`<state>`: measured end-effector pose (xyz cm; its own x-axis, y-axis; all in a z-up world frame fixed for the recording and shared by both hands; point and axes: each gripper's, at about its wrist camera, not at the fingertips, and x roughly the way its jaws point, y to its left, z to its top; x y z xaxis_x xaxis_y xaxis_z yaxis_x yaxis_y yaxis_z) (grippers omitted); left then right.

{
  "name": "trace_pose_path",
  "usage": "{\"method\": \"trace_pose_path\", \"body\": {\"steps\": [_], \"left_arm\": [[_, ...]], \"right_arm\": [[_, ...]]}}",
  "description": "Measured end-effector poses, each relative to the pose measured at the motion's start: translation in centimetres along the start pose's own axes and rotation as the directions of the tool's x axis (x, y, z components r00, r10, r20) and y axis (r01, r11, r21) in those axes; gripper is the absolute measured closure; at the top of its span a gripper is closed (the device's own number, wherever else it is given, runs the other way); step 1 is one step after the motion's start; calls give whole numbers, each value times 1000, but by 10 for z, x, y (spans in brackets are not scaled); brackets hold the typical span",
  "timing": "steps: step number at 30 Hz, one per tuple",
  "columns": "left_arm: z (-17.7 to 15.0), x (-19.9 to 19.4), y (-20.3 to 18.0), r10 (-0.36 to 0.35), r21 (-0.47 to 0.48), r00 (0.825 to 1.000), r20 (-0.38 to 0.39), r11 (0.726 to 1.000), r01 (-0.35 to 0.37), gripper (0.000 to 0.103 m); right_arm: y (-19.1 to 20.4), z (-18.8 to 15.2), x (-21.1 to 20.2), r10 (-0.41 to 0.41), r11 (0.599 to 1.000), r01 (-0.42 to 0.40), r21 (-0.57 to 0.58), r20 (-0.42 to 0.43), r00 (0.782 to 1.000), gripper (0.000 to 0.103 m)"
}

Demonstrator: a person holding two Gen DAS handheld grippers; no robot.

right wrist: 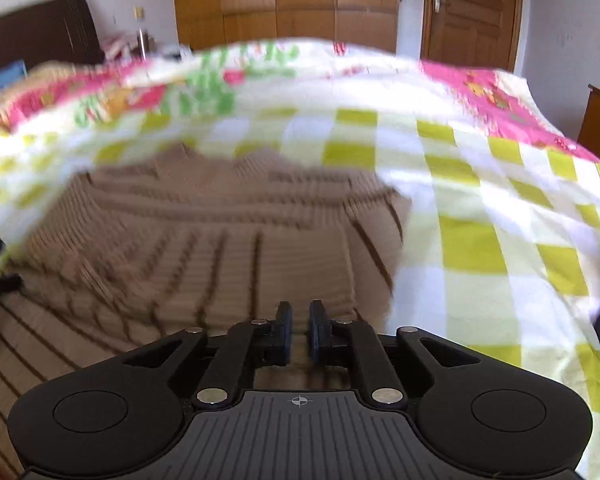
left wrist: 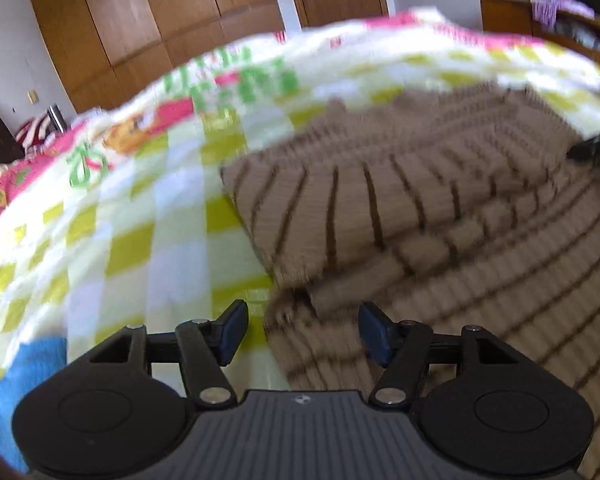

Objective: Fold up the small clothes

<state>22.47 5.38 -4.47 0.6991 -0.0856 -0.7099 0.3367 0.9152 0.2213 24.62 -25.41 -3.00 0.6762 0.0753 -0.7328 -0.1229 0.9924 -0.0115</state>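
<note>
A tan knit garment with thin dark stripes [left wrist: 440, 216] lies on the checked bedspread [left wrist: 132, 208], with a flap folded over on top of it. My left gripper [left wrist: 302, 330] is open, low over the garment's left edge, nothing between its pads. In the right wrist view the same garment [right wrist: 220, 232] fills the lower left. My right gripper [right wrist: 299, 330] has its jaws nearly together over the garment's near right part; a narrow gap shows and no cloth is visible between the pads. Both views are motion-blurred.
The bed carries a yellow, white and pink checked spread [right wrist: 480, 208]. A blue cloth [left wrist: 24, 376] lies at the near left. Wooden wardrobes [left wrist: 148, 20] and a door [right wrist: 472, 12] stand behind. A wooden shelf [left wrist: 548, 20] is at the far right.
</note>
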Motion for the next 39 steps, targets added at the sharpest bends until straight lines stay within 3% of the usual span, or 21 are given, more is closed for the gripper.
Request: {"method": "trace_pose_path", "body": {"steps": [5, 10, 15, 21, 28, 30, 32, 34, 39], "left_arm": [[-14, -29, 1, -10, -41, 1000, -6, 999, 9, 28], [-46, -77, -1, -65, -81, 996, -59, 995, 60, 28], [-79, -113, -5, -142, -183, 981, -130, 976, 117, 28], [-96, -119, -16, -185, -228, 967, -178, 963, 142, 27], [-100, -114, -18, -247, -261, 941, -233, 948, 184, 26], [-98, -114, -19, -253, -260, 937, -242, 947, 189, 32], [-96, -115, -17, -285, -269, 927, -243, 938, 218, 60], [-94, -116, -10, -334, -314, 912, -239, 915, 253, 77], [-80, -116, 16, -446, -481, 886, -127, 809, 338, 80]], "right_arm": [[6, -13, -42, 53, 998, -51, -39, 34, 998, 90], [3, -57, -100, 109, 993, -112, -25, -78, 991, 89], [-4, -106, -142, 123, 992, -116, 46, -210, 970, 81], [-7, -138, -132, 213, 968, -157, 193, -317, 924, 77], [-5, -136, -129, 223, 967, -166, 191, -339, 914, 75], [-9, -136, -128, 237, 962, -170, 214, -343, 909, 78], [-14, -137, -127, 282, 944, -196, 265, -344, 896, 97], [-20, -135, -127, 357, 905, -242, 349, -317, 879, 98], [-29, -118, -140, 490, 800, -357, 482, -179, 853, 98]]}}
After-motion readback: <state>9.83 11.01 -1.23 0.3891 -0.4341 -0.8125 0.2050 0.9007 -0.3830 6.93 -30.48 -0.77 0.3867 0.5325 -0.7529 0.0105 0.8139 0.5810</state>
